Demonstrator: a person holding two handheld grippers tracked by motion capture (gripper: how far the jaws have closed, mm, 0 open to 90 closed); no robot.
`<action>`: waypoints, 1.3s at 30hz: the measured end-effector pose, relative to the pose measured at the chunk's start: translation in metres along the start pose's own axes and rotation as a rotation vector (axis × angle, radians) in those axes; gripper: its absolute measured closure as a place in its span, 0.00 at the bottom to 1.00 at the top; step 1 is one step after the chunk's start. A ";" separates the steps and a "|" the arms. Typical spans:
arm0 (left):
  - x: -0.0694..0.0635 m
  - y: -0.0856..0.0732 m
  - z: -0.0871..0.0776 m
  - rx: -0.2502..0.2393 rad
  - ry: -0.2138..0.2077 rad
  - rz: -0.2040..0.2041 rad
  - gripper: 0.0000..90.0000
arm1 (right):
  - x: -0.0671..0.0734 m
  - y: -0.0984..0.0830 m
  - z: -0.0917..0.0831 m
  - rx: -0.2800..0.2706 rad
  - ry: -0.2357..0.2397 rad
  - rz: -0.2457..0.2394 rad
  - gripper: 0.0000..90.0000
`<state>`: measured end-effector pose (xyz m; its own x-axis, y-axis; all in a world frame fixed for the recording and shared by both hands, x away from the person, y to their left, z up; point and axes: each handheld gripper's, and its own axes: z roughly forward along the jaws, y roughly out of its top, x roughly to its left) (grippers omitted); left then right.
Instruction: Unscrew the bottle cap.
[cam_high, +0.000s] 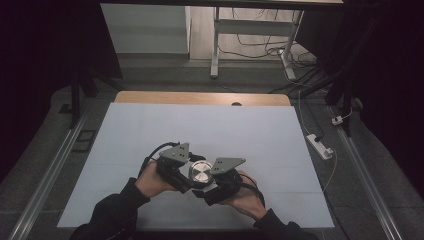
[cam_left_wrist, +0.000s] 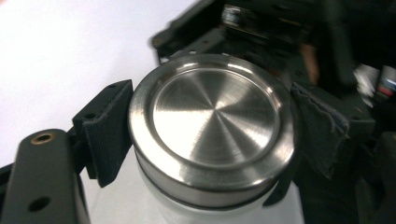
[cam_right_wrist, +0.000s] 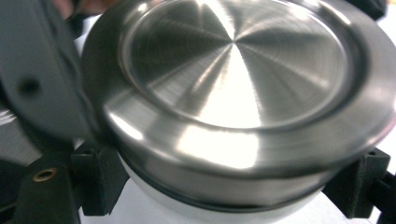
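Note:
A round container with a brushed steel lid (cam_high: 201, 172) and a white body (cam_right_wrist: 219, 205) sits near the front of the white table cover (cam_high: 200, 125). My left gripper (cam_high: 190, 177) comes in from the left. In the left gripper view, the left gripper (cam_left_wrist: 210, 135) has its jaws pressed on both sides of the steel lid (cam_left_wrist: 215, 116). My right gripper (cam_high: 210, 183) comes in from the right. In the right gripper view, the right gripper (cam_right_wrist: 229, 191) has its jaws against the white body just under the lid (cam_right_wrist: 233, 70). A hand holds each gripper.
The wooden table edge (cam_high: 200, 97) shows beyond the cover. On the floor to the right lie a power strip (cam_high: 320, 146) and cables. A white desk frame (cam_high: 215, 50) stands farther back. Metal rails (cam_high: 50, 170) run along both sides.

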<state>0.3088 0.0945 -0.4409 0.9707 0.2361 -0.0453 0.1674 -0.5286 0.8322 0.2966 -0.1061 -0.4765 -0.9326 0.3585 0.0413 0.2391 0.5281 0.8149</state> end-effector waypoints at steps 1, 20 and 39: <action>-0.002 0.002 0.002 0.003 0.041 -0.019 0.21 | -0.001 0.000 0.000 -0.004 -0.020 0.018 0.16; 0.003 -0.001 -0.030 -0.035 -0.198 0.138 0.08 | 0.004 0.002 -0.003 -0.029 0.126 -0.041 0.16; -0.015 0.008 0.000 0.000 0.144 0.010 0.23 | -0.003 0.001 -0.001 -0.013 -0.032 0.016 0.16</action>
<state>0.2958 0.0868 -0.4336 0.9376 0.3449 0.0428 0.1574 -0.5312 0.8325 0.2989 -0.1077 -0.4753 -0.9193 0.3919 0.0361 0.2504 0.5117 0.8219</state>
